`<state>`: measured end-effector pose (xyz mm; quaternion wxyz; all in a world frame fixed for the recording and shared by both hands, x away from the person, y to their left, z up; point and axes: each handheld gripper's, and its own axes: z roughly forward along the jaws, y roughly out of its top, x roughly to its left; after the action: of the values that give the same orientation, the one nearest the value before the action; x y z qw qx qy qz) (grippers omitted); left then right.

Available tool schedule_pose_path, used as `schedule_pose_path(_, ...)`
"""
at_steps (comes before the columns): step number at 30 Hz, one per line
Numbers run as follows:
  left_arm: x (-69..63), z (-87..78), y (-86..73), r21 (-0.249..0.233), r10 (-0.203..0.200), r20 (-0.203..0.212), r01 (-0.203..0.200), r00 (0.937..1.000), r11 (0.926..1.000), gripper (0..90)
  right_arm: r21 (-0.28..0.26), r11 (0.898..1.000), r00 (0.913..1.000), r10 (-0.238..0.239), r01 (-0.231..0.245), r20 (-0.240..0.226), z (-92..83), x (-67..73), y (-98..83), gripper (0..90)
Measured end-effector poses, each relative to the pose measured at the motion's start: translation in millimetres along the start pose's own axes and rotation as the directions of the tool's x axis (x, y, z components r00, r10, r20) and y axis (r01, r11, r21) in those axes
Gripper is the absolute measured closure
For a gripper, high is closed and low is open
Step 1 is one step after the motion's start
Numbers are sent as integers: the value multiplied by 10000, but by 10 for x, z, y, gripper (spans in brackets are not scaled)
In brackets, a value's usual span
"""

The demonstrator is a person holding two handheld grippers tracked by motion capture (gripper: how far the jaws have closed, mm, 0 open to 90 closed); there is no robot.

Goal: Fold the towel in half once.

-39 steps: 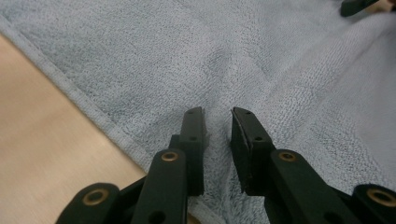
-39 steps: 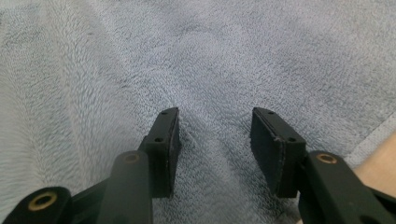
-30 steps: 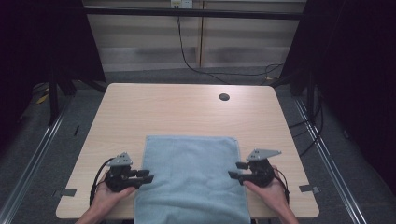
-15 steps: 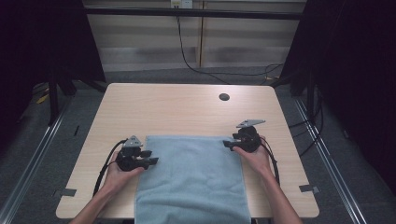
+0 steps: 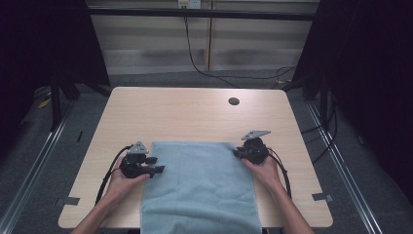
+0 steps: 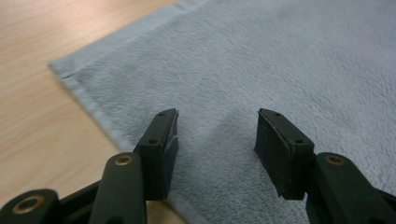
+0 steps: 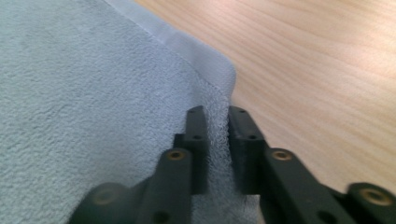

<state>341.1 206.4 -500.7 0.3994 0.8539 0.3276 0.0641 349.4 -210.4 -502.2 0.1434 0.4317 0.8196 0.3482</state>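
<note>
A light blue towel (image 5: 199, 185) lies flat on the wooden table (image 5: 185, 117), its near end hanging over the front edge. My left gripper (image 5: 157, 166) is at the towel's left edge near the far-left corner. In the left gripper view its jaws stand open (image 6: 217, 135), low over the towel (image 6: 280, 56), with nothing between them. My right gripper (image 5: 236, 152) is at the far-right corner. In the right gripper view its jaws (image 7: 217, 122) are shut on a raised fold of the towel's (image 7: 70, 70) edge just behind the corner.
A dark round hole (image 5: 234, 101) sits in the table's far right part. Bare wood stretches beyond the towel and on both sides. Tape marks (image 5: 321, 197) lie near the front corners. A cable (image 5: 204, 68) runs over the floor behind the table.
Over the last second both grippers moved away from the person along the towel's side edges to its far corners. The right one's jaws now hold the edge; the far-right corner sits slightly inward.
</note>
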Motion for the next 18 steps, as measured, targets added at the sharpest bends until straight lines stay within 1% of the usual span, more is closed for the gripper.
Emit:
schedule_pose_path(1, 40, 1, 17, -52, -205, -35, 205, 9998, 9998, 476, 0, 10000, 10000, 0, 0, 0, 0, 0, 0, 828)
schedule_pose_path(2, 93, 3, 62, 124, -353, 80, 352, 9993, 9993, 438, 4, 10000, 9999, 41, -41, -132, -18, 14, -22, 841)
schedule_pose_path(3, 137, 2, 107, -98, -313, -172, 311, 9994, 9995, 438, 4, 10000, 9999, 41, -41, -132, -18, 14, -22, 841)
schedule_pose_path(4, 242, 23, 212, -374, -657, -587, 636, 9961, 9973, 443, 205, 9998, 9997, 7, -2, -228, -50, 43, -31, 847)
schedule_pose_path(5, 242, 23, 212, -374, -657, -587, 636, 9961, 9973, 443, 205, 9998, 9997, 7, -2, -228, -50, 43, -31, 847)
schedule_pose_path(6, 295, 48, 253, -413, -767, -488, 748, 9959, 9963, 443, 9, 10000, 9994, 94, -93, -318, -68, 60, -74, 848)
schedule_pose_path(7, 317, 86, 275, -545, -830, -615, 797, 9946, 9953, 443, 9, 10000, 9994, 94, -93, -318, -68, 60, -74, 848)
schedule_pose_path(8, 331, 130, 291, -511, -848, -755, 811, 9935, 9954, 440, -215, 9992, 9981, 329, -340, -518, -80, 42, -117, 848)
schedule_pose_path(9, 341, 174, 298, -337, -651, -730, 627, 9952, 9975, 440, -215, 9992, 9981, 329, -340, -518, -80, 42, -117, 848)
schedule_pose_path(10, 328, 224, 297, -166, -627, -877, 615, 9942, 9980, 440, -130, 9994, 9978, 323, -331, -574, -87, 31, -115, 848)
schedule_pose_path(11, 297, 262, 280, 37, -287, -1226, 294, 9920, 9996, 427, -145, 9994, 9982, 292, -300, -523, -85, 40, -111, 848)
schedule_pose_path(12, 297, 262, 280, 37, -287, -1226, 294, 9920, 9996, 422, -126, 9995, 9983, 297, -303, -493, -87, 48, -113, 847)
schedule_pose_path(13, 269, 265, 280, -56, -464, -1489, 461, 9878, 9989, 419, -149, 9994, 9984, 314, -321, -470, -87, 51, -114, 847)
schedule_pose_path(14, 269, 265, 280, -56, -464, -1489, 461, 9878, 9989, 414, -149, 9994, 9984, 314, -321, -470, -87, 51, -114, 847)
schedule_pose_path(15, 266, 267, 275, 49, -220, -1481, 230, 9887, 9997, 414, -170, 9994, 9985, 300, -308, -451, -86, 54, -115, 846)
schedule_pose_path(16, 252, 268, 261, 29, -61, -1555, 66, 9878, 10000, 415, -166, 9994, 9987, 299, -306, -422, -87, 57, -115, 845)
schedule_pose_path(18, 229, 251, 224, -97, 27, -1602, -44, 9871, 9999, 441, -181, 9993, 9984, 322, -330, -455, -86, 57, -115, 845)
